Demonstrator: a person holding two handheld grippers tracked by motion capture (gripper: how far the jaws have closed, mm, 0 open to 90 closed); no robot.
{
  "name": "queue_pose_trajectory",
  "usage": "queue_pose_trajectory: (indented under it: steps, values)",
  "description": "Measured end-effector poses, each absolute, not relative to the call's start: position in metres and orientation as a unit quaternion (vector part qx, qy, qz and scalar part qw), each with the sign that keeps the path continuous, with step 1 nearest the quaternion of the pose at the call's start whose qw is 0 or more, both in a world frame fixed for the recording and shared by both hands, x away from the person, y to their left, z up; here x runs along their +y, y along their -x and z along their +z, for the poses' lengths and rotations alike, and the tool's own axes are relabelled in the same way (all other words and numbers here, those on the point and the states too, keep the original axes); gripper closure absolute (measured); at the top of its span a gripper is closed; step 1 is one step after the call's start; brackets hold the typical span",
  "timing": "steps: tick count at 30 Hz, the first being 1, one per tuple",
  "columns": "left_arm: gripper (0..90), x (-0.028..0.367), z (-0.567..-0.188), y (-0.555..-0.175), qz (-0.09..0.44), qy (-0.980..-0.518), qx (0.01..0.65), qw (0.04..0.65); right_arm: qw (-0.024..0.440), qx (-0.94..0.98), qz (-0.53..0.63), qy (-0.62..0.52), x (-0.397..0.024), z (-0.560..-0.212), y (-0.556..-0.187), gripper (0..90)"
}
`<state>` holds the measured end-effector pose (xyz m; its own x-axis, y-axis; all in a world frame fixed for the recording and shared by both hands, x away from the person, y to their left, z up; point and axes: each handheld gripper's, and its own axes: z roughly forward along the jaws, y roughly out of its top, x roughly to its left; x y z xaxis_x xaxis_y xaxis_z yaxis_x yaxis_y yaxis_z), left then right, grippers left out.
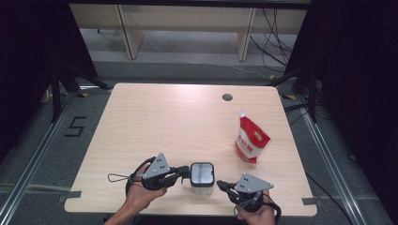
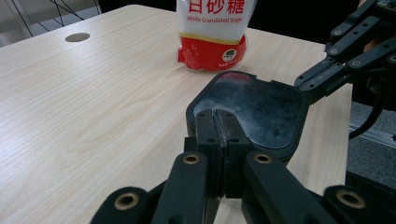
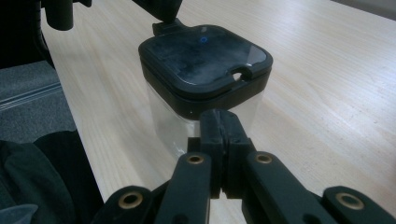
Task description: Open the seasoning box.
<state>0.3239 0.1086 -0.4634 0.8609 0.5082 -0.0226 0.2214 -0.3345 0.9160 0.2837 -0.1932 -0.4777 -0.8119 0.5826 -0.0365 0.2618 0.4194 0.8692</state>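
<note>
Two grippers are flanking the lidded jar, which is standing near the table's front edge, well apart from the sugar bag behind it and to its right. The left gripper, jaws fully closed on nothing, is resting its tip on the left rim of the jar's black lid, probably steadying the jar or pressing the lid. The right gripper, jaws also pressed together and empty, is pointing at the jar's front right corner, just short of the clear wall.

The right gripper view is revealing the jar's clear wall and a notch in the lid's edge. The left gripper view is showing the bag's printed lettering. Contact at the right tip is hard to confirm.
</note>
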Motion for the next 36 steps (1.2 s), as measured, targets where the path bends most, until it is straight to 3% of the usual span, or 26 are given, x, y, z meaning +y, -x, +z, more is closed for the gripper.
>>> queue_pose_trajectory:
  steps: [36]
  values:
    - [88.6, 0.1079, -0.4652, -0.3277, 0.122, -0.800, 0.234, 0.539, 0.150, 0.817, 0.495, -0.254, -0.1866, -0.4741, -0.2898, 90.0]
